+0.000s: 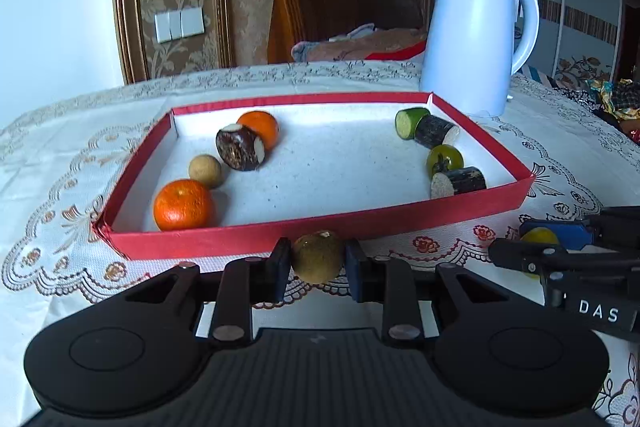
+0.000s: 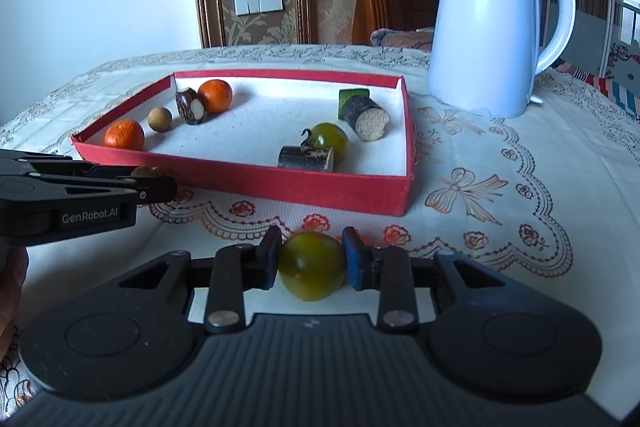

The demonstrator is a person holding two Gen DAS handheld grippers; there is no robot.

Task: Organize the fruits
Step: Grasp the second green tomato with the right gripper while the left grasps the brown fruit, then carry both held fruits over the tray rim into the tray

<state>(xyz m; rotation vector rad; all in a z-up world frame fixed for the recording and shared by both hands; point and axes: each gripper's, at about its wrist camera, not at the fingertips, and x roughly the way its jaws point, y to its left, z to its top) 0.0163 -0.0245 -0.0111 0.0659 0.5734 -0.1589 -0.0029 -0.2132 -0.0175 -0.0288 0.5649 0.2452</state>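
Note:
A shallow red box [image 1: 248, 237] [image 2: 304, 183] with a white floor lies on the tablecloth. Its left side holds two oranges [image 1: 183, 205] [image 1: 260, 127], a tan longan [image 1: 205, 170] and a dark sugarcane piece [image 1: 240, 147]. Its right side holds a green cane piece [image 1: 410, 121], two dark cane pieces [image 1: 436, 131] [image 1: 458, 182] and a green tomato [image 1: 445, 159]. My left gripper [image 1: 318, 259] is shut on a brown longan [image 1: 318, 257] just before the box's near wall. My right gripper [image 2: 311, 263] is shut on a green tomato [image 2: 311, 265] in front of the box.
A white electric kettle [image 1: 476, 39] [image 2: 492, 23] stands behind the box's right corner. The lace tablecloth [image 2: 500, 187] covers the table. A wooden chair [image 1: 340, 3] and a wall are beyond the far edge.

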